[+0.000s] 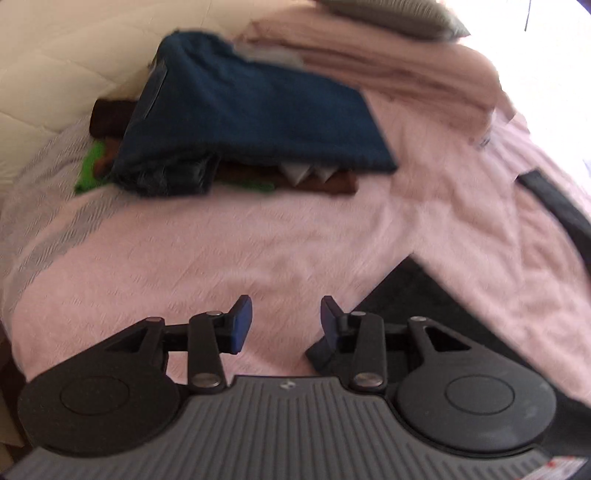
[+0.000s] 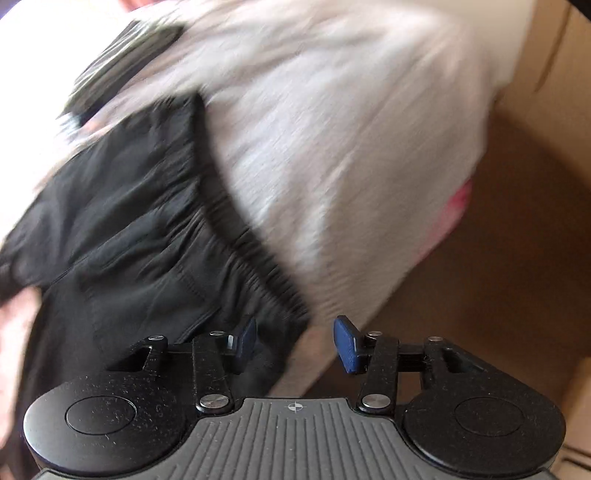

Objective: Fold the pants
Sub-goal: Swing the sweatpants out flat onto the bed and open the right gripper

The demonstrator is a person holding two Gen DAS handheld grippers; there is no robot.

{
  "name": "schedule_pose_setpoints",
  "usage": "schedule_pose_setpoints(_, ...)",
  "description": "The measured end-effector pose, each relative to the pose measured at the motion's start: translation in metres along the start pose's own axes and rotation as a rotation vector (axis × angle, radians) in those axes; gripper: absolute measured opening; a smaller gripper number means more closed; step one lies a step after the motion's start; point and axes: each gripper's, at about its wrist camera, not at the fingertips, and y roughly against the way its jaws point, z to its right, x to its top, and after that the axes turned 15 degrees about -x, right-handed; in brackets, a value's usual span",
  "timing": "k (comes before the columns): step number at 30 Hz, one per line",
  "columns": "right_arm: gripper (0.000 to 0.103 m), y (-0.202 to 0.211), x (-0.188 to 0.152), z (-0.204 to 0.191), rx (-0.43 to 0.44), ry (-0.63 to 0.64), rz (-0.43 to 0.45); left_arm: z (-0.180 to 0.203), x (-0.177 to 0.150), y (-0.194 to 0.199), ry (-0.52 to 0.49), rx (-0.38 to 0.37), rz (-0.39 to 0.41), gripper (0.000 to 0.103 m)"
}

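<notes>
Presently we find the left gripper held over a pink bedspread, its blue pads apart with bare cover showing between them and nothing gripped. A dark corner of the black pants lies on the spread just beside the right-hand finger and runs off toward the lower right edge of that view. We cannot tell whether that finger touches the cloth.

Farther up the bed we note a stack of folded clothes. A blue garment lies on top, with brown pieces and a green one showing beneath its left side. A rumpled pink blanket sits behind the stack, a grey pillow beyond it, and a cream quilted surface at upper left.

From the right wrist view, which is blurred, we see the right gripper with its pads likewise spread and empty. The pants lie beneath and ahead of its left finger, spread across the left half of the view, the gathered waistband running diagonally down toward the gripper. The spread shows pale beyond the waistband. A tan floor fills the right side past the bed's edge.
</notes>
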Motion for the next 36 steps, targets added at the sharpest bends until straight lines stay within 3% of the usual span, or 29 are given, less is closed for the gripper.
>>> schedule_pose_setpoints(2,0.044,0.023,-0.008,-0.007,-0.038,0.012,0.139,0.023,0.0,-0.001,-0.063,-0.09,-0.009,0.035)
schedule_pose_setpoints(4,0.044,0.034,-0.021,-0.027,0.011,0.075,0.232,0.063,-0.011,-0.015,-0.224,-0.173,-0.064,0.035)
schedule_pose_setpoints(7,0.044,0.027,-0.042,-0.071,0.075,0.245,0.254,0.11,-0.044,-0.036,-0.446,-0.307,-0.143,0.036)
schedule_pose_setpoints(8,0.044,0.021,-0.05,-0.084,0.092,0.298,0.244,0.119,-0.052,-0.045,-0.502,-0.321,-0.168,0.036)
schedule_pose_setpoints(10,0.044,0.001,-0.064,-0.099,0.062,0.412,0.208,0.125,-0.062,-0.072,-0.606,-0.249,-0.196,0.037)
schedule_pose_setpoints(12,0.044,-0.017,-0.07,-0.099,-0.027,0.436,0.17,0.119,-0.05,-0.088,-0.6,-0.142,-0.158,0.036)
schedule_pose_setpoints(13,0.044,-0.016,-0.069,-0.094,0.0,0.408,0.161,0.114,-0.038,-0.089,-0.549,-0.092,-0.144,0.03)
schedule_pose_setpoints(15,0.044,-0.003,-0.067,-0.085,0.033,0.37,0.178,0.108,-0.017,-0.073,-0.448,-0.084,-0.083,0.021)
schedule_pose_setpoints(17,0.044,0.013,-0.068,-0.085,0.037,0.391,0.214,0.117,-0.013,-0.047,-0.431,-0.163,-0.069,0.021)
schedule_pose_setpoints(19,0.044,0.029,-0.072,-0.091,0.066,0.456,0.275,0.145,-0.03,-0.014,-0.485,-0.28,-0.094,0.022)
schedule_pose_setpoints(22,0.044,0.037,-0.084,-0.107,0.147,0.55,0.32,0.191,-0.086,0.028,-0.6,-0.482,-0.154,0.023)
schedule_pose_setpoints(25,0.044,0.023,-0.098,-0.118,0.207,0.637,0.312,0.216,-0.143,0.043,-0.599,-0.612,-0.24,0.024)
schedule_pose_setpoints(27,0.044,0.004,-0.11,-0.119,0.178,0.711,0.236,0.225,-0.182,0.038,-0.605,-0.62,-0.325,0.024)
schedule_pose_setpoints(29,0.044,-0.009,-0.117,-0.108,0.174,0.728,0.193,0.229,-0.217,0.032,-0.659,-0.528,-0.379,0.024)
schedule_pose_setpoints(32,0.044,0.005,-0.103,-0.105,0.175,0.677,0.153,0.237,-0.217,0.047,-0.655,-0.539,-0.38,0.019)
schedule_pose_setpoints(34,0.044,0.026,-0.096,-0.111,0.234,0.638,0.229,0.243,-0.206,0.058,-0.649,-0.578,-0.326,0.02)
schedule_pose_setpoints(36,0.044,0.042,-0.097,-0.127,0.332,0.633,0.287,0.253,-0.202,0.06,-0.707,-0.563,-0.259,0.02)
